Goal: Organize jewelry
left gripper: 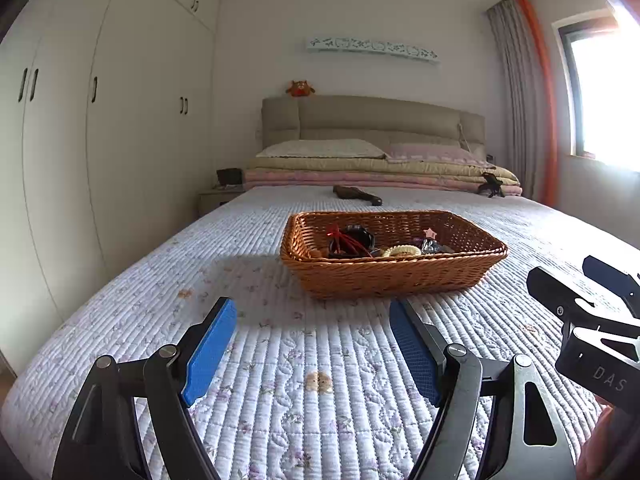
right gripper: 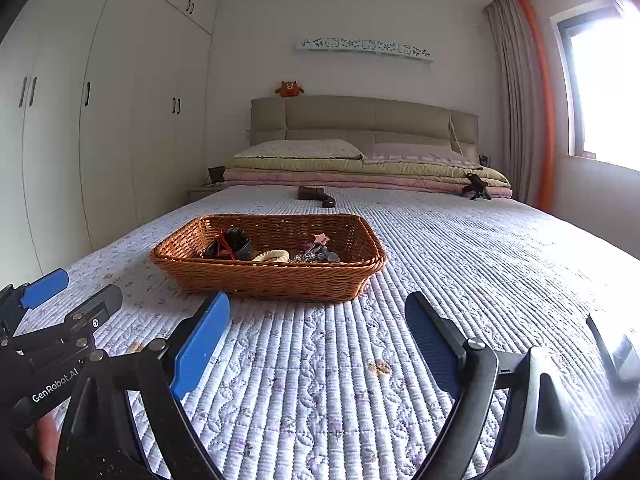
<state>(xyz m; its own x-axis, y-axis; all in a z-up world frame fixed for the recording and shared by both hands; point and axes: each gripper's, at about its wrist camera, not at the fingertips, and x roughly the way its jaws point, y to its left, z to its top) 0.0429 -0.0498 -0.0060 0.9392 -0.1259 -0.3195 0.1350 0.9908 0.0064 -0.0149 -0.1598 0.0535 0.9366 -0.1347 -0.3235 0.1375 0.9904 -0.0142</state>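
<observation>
A shallow rectangular basket of brown woven wicker (left gripper: 394,270) stands on the bed with the pale quilted floral cover (left gripper: 280,360), a little ahead of both claws. Inside it lies the jewelry in a loose heap: a dark piece with thin red cord (left gripper: 350,240), a cream ring of ribbed beads (left gripper: 402,251), and a small cluster with a pink star (right gripper: 320,250).

The left claw (left gripper: 312,350) is wide apart and holds nothing; the right claw (right gripper: 316,344) is also wide and holds nothing. Both hover low over the quilt.

These pieces look light and small. The cord is soft and will probably tangle with its neighbours, so it may drag other things up. The cream ring seems the easiest to take, by pinching across its rim. The star cluster looks delicate and probably needs a gentle, narrow pinch. The basket itself appears stiff but light, and may slide on the quilt if it is pushed.
</observation>
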